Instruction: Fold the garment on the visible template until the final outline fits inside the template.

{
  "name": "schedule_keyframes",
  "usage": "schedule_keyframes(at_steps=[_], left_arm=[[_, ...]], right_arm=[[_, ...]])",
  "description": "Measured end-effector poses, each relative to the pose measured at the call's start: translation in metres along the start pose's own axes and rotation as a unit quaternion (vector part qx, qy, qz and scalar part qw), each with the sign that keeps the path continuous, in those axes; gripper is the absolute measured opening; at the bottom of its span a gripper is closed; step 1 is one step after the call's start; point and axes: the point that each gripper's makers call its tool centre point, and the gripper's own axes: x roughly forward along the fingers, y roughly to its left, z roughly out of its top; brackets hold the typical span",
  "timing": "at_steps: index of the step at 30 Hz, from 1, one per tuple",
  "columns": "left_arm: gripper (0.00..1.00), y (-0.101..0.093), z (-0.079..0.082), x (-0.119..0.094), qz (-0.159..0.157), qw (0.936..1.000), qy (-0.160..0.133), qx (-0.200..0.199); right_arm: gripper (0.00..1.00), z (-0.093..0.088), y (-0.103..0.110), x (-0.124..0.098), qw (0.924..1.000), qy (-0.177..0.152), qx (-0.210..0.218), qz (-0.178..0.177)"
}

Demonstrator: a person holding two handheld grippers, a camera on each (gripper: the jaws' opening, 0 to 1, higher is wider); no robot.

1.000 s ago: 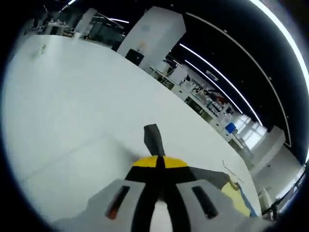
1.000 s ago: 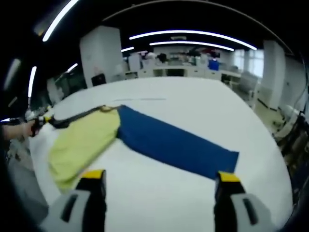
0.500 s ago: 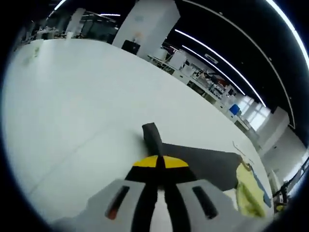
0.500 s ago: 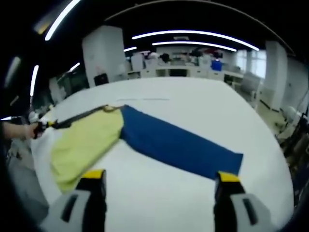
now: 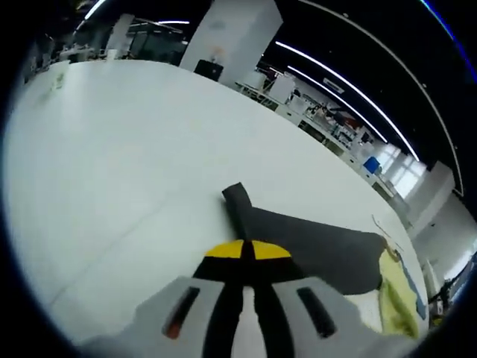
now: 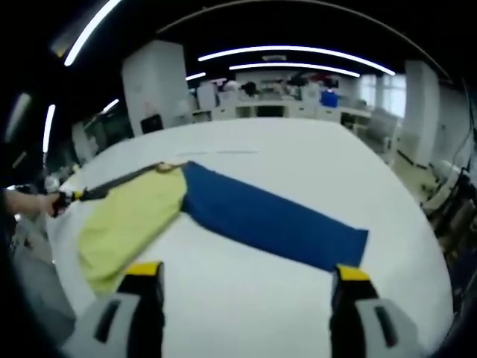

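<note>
My left claw is pinched shut on the dark grey sleeve of the garment, and over the last second that sleeve has drawn out longer across the white desk in the left gripper view: more grey cloth lies flat beyond the tips now than a second ago, and the yellow body sits lower at the far right edge. I read that as the sleeve being pulled straight, so I judge we are at laying-out, with no fold made yet.

In the right gripper view the garment lies across the middle of the desk, yellow body to the left and the blue sleeve running out to the right, and it has hardly shifted. My right claw hangs wide open and empty just short of the near edge of the cloth. At the far left a hand holds the other claw at the grey sleeve's end.

I cannot make out a template outline; only a faint line shows on the desk beyond the garment, too thin to judge. The grey sleeve is a mere sliver in the right gripper view, and the blue sleeve is almost wholly cut off in the left one.
</note>
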Motion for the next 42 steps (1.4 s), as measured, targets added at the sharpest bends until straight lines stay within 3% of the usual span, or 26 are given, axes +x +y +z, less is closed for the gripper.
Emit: schedule_keyframes(at_steps=[9,13,15,19,22,24,29,32,33,42], left_arm=[[0.02,0.004,0.0,0.004,-0.009,0.9993,0.014,0.034],[0.21,0.0,0.007,-0.001,-0.024,0.9989,0.001,0.041],[0.3,-0.001,0.008,-0.002,-0.027,0.9969,-0.004,0.074],[0.54,-0.002,0.012,-0.006,-0.034,0.9947,-0.008,0.097],[0.64,0.003,0.008,-0.011,-0.006,0.9813,0.012,0.192],[0.68,0.006,0.007,-0.01,0.004,0.977,0.015,0.213],[0.66,0.006,0.013,-0.002,0.029,0.966,0.017,0.256],[0.66,-0.001,0.008,0.001,0.03,0.9481,0.038,0.314],[0.65,-0.003,0.008,0.004,0.023,0.9452,0.041,0.323],[0.59,0.002,0.015,0.007,0.024,0.9424,0.047,0.33]], right_arm=[[0.93,-0.004,-0.001,-0.002,1.0,0.004,0.0,-0.001],[0.93,-0.006,0.0,-0.002,1.0,0.004,0.004,0.0],[0.92,-0.005,0.001,-0.001,1.0,0.004,0.002,0.001],[0.92,-0.003,0.004,0.0,1.0,0.002,0.004,0.005],[0.92,-0.002,0.006,0.001,0.9999,-0.003,0.008,0.009],[0.92,-0.002,0.006,0.001,0.9999,-0.004,0.009,0.009],[0.92,-0.005,0.007,0.003,0.9999,0.001,0.006,0.011],[0.92,-0.005,0.006,0.001,0.9999,0.0,0.012,0.01],[0.92,-0.005,0.006,0.0,0.9999,-0.001,0.013,0.008],[0.91,-0.008,0.004,-0.001,0.9998,0.003,0.017,0.006]])
